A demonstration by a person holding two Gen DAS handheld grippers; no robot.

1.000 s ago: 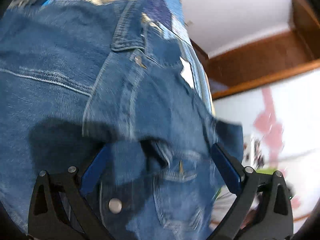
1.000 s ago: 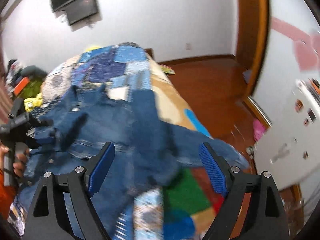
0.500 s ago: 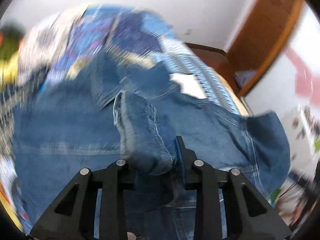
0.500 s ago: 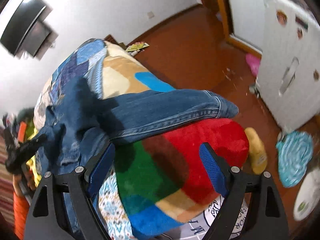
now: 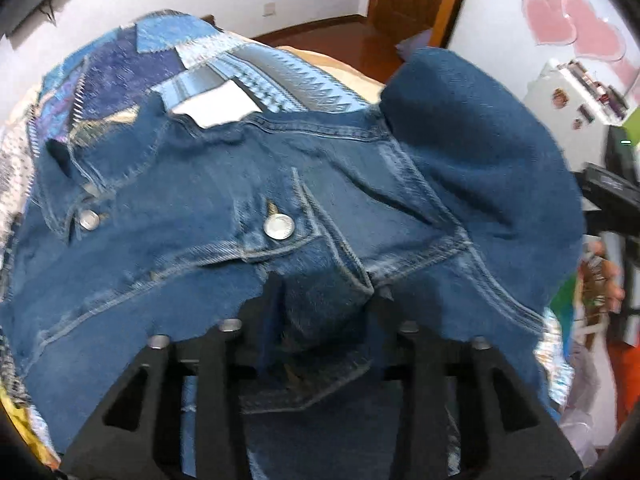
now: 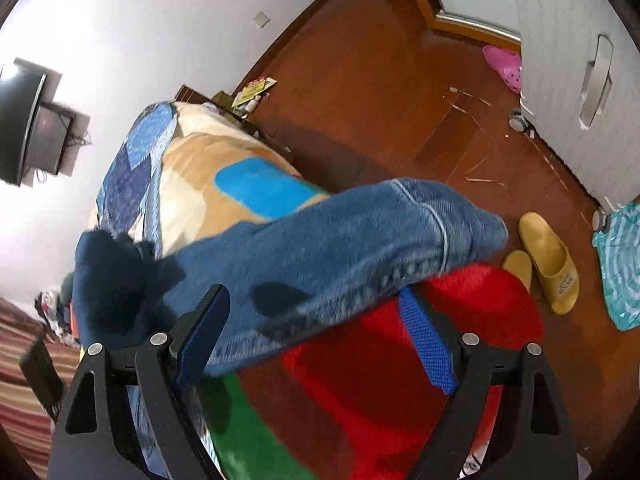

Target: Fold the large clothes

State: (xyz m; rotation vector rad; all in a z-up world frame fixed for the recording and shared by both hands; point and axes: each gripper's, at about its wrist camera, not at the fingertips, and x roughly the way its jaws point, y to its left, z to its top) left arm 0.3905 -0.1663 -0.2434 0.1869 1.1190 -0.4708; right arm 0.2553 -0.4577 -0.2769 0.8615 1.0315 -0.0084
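- Left tongs (image 5: 326,300) have just been widening, a bunched fold of the denim jacket (image 5: 248,208) between them.
- Right tongs (image 6: 316,330), wide apart, straddle its sleeve (image 6: 360,240) ungripped.
- Jacket lies spread on the bed (image 6: 400,380), collar at 11 o'clock; folding looks barely begun.

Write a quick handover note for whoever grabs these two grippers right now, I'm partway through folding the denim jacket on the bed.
Left gripper: its fingers have just been opening, a bunch of the denim jacket still between them.
Right gripper: open, empty, its fingers astride the sleeve.
Jacket lies front up on the patchwork blanket; that sleeve stretches toward the bed's edge.
Done: jacket laid out.
Left: take the sleeve, fold it in, then finish folding the body.
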